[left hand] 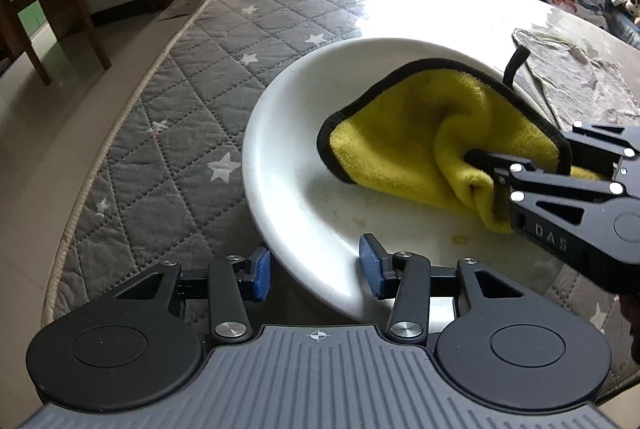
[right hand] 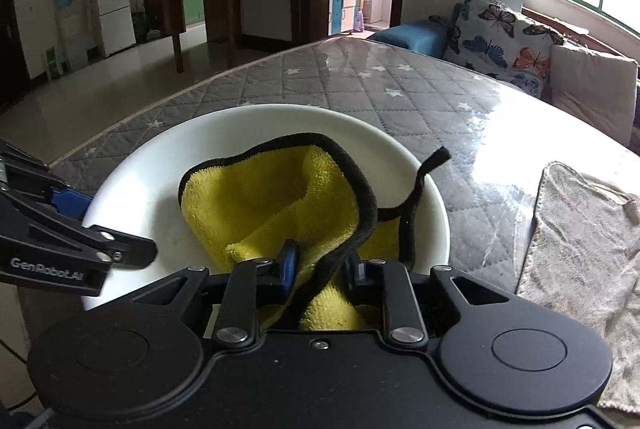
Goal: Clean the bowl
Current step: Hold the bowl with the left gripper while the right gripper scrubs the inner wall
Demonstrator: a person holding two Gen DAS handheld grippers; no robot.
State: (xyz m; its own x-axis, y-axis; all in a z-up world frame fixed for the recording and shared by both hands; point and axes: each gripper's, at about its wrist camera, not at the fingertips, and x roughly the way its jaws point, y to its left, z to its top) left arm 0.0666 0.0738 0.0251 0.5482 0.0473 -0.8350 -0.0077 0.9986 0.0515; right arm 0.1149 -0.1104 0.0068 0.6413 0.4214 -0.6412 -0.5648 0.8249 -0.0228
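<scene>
A wide, shallow white bowl (left hand: pixel 296 133) stands on the table, with small yellowish spots (left hand: pixel 460 239) on its floor. My left gripper (left hand: pixel 316 269) straddles the near rim, one blue pad outside the wall and one inside, shut on it. It enters the right wrist view from the left edge as the left gripper (right hand: pixel 108 229). A yellow cloth (left hand: pixel 404 133) with black edging lies bunched inside the bowl. My right gripper (right hand: pixel 320 261) is shut on the cloth's near fold, and the cloth (right hand: pixel 256 197) spreads ahead of it across the bowl (right hand: pixel 140 169).
The table carries a grey quilted cover with white stars (left hand: pixel 192 101) under a glossy sheet. A grey towel (right hand: pixel 580 249) lies right of the bowl. Butterfly cushions (right hand: pixel 500 41) line the far side. The table edge (left hand: pixel 132 97) curves along the left above the floor.
</scene>
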